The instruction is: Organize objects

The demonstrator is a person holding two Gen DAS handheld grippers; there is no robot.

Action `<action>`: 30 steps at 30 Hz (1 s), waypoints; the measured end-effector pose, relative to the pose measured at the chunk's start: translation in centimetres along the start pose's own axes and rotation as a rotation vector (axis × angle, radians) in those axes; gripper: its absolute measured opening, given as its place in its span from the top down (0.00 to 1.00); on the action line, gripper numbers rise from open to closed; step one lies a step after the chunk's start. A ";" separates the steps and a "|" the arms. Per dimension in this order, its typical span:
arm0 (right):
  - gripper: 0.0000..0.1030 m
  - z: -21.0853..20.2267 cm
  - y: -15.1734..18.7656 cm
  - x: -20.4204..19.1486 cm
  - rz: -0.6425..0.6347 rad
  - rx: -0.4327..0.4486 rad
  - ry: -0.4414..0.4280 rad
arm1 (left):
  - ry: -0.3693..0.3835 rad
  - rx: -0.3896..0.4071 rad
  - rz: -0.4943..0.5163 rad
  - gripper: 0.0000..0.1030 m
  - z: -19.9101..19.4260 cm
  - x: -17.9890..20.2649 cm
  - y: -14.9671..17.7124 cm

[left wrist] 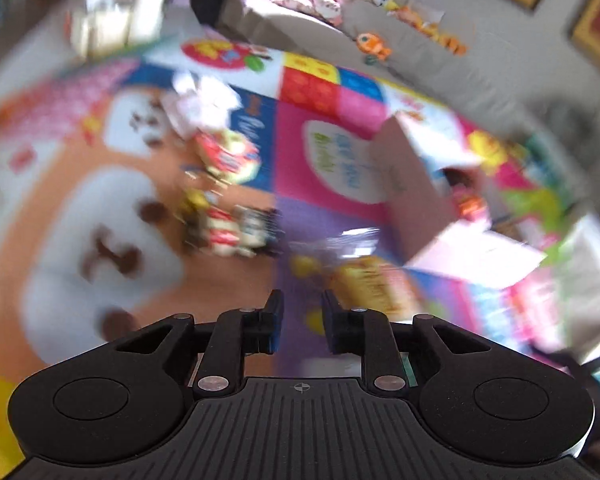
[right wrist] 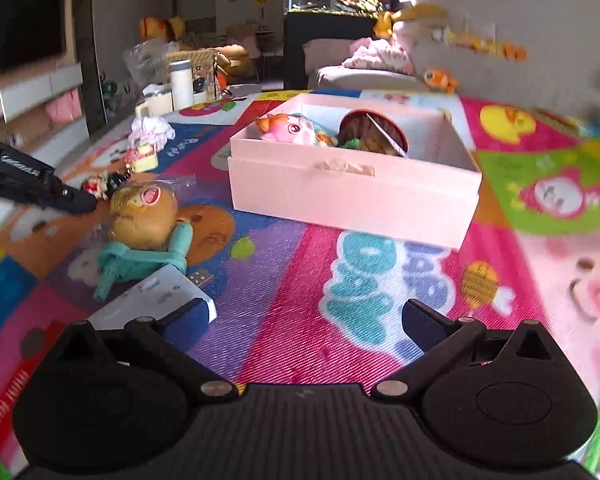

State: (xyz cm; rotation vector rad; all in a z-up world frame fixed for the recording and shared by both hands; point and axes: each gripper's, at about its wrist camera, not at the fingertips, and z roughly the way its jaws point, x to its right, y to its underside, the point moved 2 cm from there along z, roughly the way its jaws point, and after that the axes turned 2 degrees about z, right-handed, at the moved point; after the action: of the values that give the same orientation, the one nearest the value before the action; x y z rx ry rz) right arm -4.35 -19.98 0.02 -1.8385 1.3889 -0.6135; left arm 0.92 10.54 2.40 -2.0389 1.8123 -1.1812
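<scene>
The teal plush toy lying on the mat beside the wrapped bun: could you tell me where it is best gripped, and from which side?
Probably grip the teal plush toy across its narrow stalk, which rises by the wrapped bun, coming from above. Its flat limbs lie flush on the mat and offer the fingers little, and the white box crowds its near side.

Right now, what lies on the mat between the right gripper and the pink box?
Nothing: in the right wrist view, only bare play mat separates the right gripper from the pink box.
</scene>
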 end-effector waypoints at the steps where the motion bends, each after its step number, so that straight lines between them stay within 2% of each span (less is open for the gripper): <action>1: 0.00 -0.4 -0.1 -0.1 0.009 0.012 -0.029 | 0.042 0.002 -0.029 0.77 -0.2 0.2 -0.1; 3: 0.00 -1.1 0.0 -1.1 0.001 0.028 -0.116 | 0.062 0.011 -0.029 0.77 -0.4 1.2 -0.4; 5: 0.00 -1.8 0.1 -3.0 -0.053 0.030 -0.184 | 0.040 0.022 0.019 0.77 0.0 2.7 -0.3; 7: 0.00 -1.7 0.5 -5.4 -0.128 0.009 -0.203 | 0.010 0.033 0.071 0.77 0.5 4.0 0.1; 10: 0.00 -1.1 1.5 -7.9 -0.242 -0.010 -0.144 | -0.016 0.059 0.144 0.77 0.6 5.4 0.9; 12: 0.00 -0.9 1.3 -7.5 -0.258 -0.010 -0.088 | -0.047 0.102 0.221 0.77 -0.2 6.2 1.6; 13: 0.00 -0.8 1.2 -7.0 -0.263 -0.003 -0.049 | -0.069 0.127 0.267 0.77 -0.6 6.6 1.8; 15: 0.00 -0.4 0.9 -5.3 -0.269 0.018 0.092 | -0.079 0.155 0.361 0.77 -1.2 7.2 2.3; 16: 0.00 -0.1 0.6 -4.2 -0.251 0.014 0.145 | -0.056 0.144 0.399 0.77 -1.3 7.6 2.7; 17: 0.00 0.1 0.4 -2.8 -0.206 -0.004 0.162 | -0.022 0.122 0.431 0.77 -1.2 8.1 3.1; 19: 0.00 0.5 0.0 0.0 -0.060 -0.041 0.123 | 0.021 0.084 0.502 0.76 -0.9 9.3 4.2; 22: 0.00 1.0 0.3 2.7 0.103 -0.083 0.084 | -0.048 0.067 0.651 0.74 0.6 11.1 5.9; 25: 0.00 0.9 0.6 2.7 0.107 -0.073 0.077 | -0.112 0.061 0.727 0.75 2.4 12.1 6.3; 26: 0.00 0.8 0.7 2.5 0.092 -0.072 0.074 | -0.107 0.041 0.735 0.73 2.9 12.2 6.3; 30: 0.00 0.7 0.4 1.6 0.049 -0.054 0.060 | -0.072 -0.017 0.748 0.74 4.3 12.8 6.4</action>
State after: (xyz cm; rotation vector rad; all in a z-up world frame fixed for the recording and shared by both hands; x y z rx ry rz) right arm -3.60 -21.37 -0.84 -1.8356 1.4987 -0.6165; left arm -1.88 -4.09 1.31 -1.1728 2.2321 -0.8448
